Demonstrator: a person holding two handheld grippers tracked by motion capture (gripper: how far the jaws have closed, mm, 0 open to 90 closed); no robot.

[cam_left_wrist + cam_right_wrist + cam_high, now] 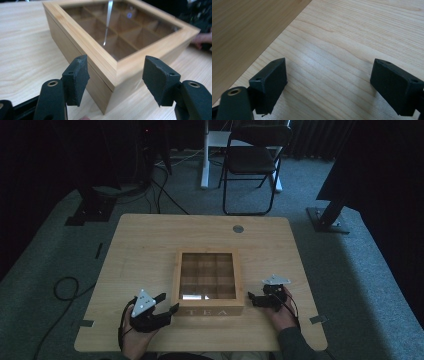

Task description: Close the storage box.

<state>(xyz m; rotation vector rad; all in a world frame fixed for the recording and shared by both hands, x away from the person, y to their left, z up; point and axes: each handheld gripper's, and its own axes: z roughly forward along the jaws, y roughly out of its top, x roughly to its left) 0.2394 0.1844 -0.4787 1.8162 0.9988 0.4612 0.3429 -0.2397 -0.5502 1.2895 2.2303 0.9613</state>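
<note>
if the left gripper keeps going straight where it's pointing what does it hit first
Most likely the near corner of the wooden tea box. The left gripper has its open jaws standing to either side of that corner, not touching it. How much of a gap remains is hard to judge.

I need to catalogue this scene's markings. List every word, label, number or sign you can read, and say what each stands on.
"TEA": pale capital letters on the front wall of the wooden tea box, facing the person's side of the table, read in the high view.
The gripper views give no other text on the box's lid frame or glass pane.
Nothing else readable: the round grey disc near the table's far edge bears no legible mark.
</note>
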